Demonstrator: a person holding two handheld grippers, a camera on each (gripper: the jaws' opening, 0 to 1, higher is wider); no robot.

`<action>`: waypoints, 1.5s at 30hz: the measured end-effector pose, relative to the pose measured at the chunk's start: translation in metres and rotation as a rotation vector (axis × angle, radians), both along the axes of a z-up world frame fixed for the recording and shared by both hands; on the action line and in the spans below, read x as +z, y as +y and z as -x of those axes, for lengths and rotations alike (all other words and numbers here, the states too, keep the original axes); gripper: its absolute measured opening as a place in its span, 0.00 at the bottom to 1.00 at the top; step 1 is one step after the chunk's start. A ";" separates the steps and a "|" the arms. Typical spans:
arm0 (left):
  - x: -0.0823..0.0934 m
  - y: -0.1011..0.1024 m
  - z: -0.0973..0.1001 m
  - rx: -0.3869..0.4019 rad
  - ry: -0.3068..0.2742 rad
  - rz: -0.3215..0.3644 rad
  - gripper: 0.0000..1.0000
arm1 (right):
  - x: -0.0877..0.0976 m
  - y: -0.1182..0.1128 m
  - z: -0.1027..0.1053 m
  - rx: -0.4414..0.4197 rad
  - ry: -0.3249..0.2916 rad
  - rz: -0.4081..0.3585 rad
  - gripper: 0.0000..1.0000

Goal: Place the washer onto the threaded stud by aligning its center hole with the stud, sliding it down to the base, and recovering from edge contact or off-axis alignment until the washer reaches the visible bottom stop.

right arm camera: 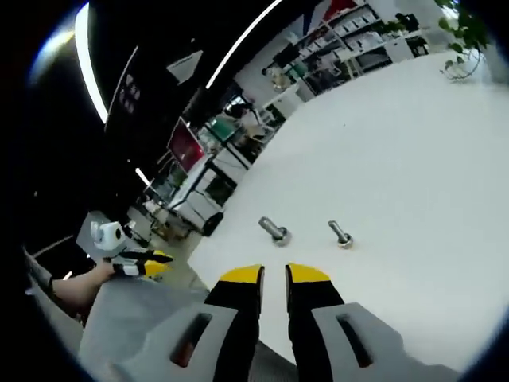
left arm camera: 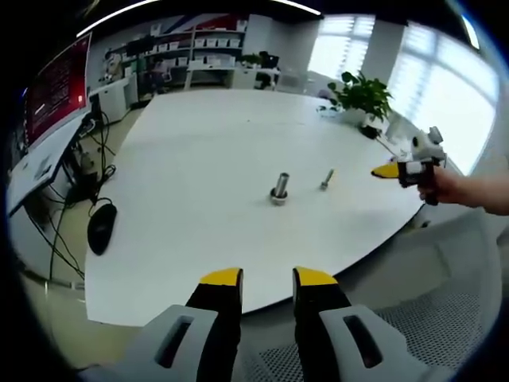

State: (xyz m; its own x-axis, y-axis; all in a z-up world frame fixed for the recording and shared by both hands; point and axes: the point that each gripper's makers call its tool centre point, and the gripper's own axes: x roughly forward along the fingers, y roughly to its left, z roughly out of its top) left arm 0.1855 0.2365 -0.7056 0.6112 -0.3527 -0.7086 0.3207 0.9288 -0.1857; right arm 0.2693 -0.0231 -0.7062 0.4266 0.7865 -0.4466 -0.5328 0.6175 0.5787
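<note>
Both grippers idle off the table edge: left gripper and right gripper jaws slightly parted, holding nothing. Larger stud stands mid-table, smaller stud at its 3 o'clock. Washer not discernible; possibly seated at a base. Locate it first, then grip by the rim, hole level.

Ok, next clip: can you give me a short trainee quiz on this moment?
1. True or false: the left tool holds a washer.
2. What stands beside the larger stud on the white table? A a smaller bolt; B a cup; C a bottle.
3. Fill in: the green thing near the table's far edge is a potted ____.
Key: 1 false; 2 A; 3 plant.
</note>
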 end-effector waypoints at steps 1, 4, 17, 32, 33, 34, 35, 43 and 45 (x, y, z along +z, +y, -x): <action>0.001 0.000 0.000 0.003 -0.004 0.004 0.23 | 0.005 0.000 0.007 0.019 -0.031 0.024 0.14; 0.005 0.002 -0.004 0.026 -0.029 0.023 0.24 | 0.015 0.003 0.021 0.042 -0.068 0.049 0.18; 0.009 0.007 -0.006 0.063 -0.054 0.022 0.26 | 0.053 -0.005 0.056 0.027 -0.218 0.132 0.27; 0.014 0.009 -0.008 0.065 -0.082 0.026 0.26 | 0.068 -0.001 0.076 -0.024 -0.342 0.173 0.36; 0.015 0.009 -0.009 0.067 -0.087 0.031 0.26 | 0.066 -0.003 0.075 -0.026 -0.351 0.180 0.36; 0.016 0.009 -0.010 0.067 -0.092 0.034 0.26 | 0.062 -0.005 0.073 -0.033 -0.333 0.178 0.36; 0.017 0.008 -0.010 0.065 -0.096 0.033 0.26 | 0.058 -0.007 0.073 -0.044 -0.292 0.175 0.36; 0.016 0.005 -0.009 0.052 -0.087 0.024 0.26 | 0.048 -0.002 0.080 0.006 -0.258 0.198 0.36; 0.014 0.005 -0.008 0.047 -0.079 0.020 0.26 | 0.048 -0.003 0.080 0.003 -0.260 0.196 0.36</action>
